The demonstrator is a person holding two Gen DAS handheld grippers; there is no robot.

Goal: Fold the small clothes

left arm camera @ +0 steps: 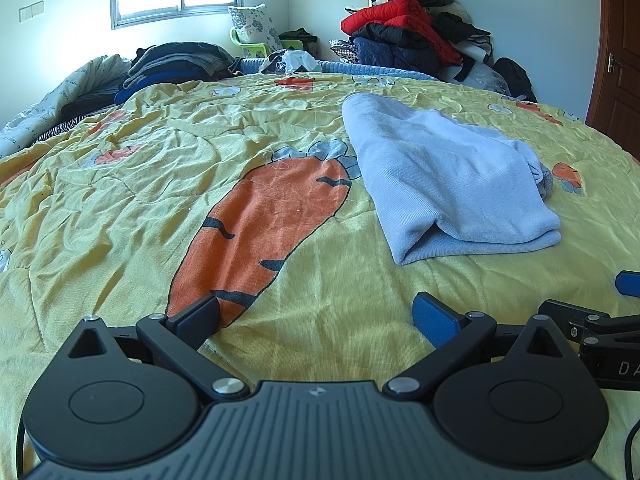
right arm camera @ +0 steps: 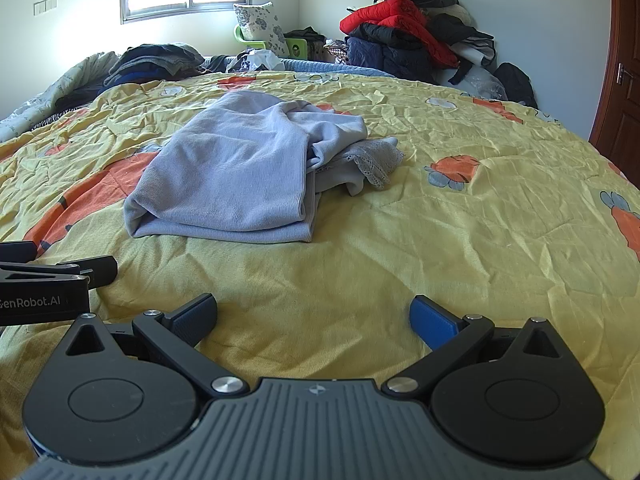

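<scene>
Both grippers, left and right, sit low over the quilt with fingers spread wide, holding nothing. Ahead lies the pale blue garment (folded, lace trim poking out), clear of both.

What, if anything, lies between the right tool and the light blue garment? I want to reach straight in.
Nothing visible. Between the open right tool and the folded light blue knit garment lies only bare yellow carrot-print bedspread. The left tool sits off to the side, out of that path.
</scene>
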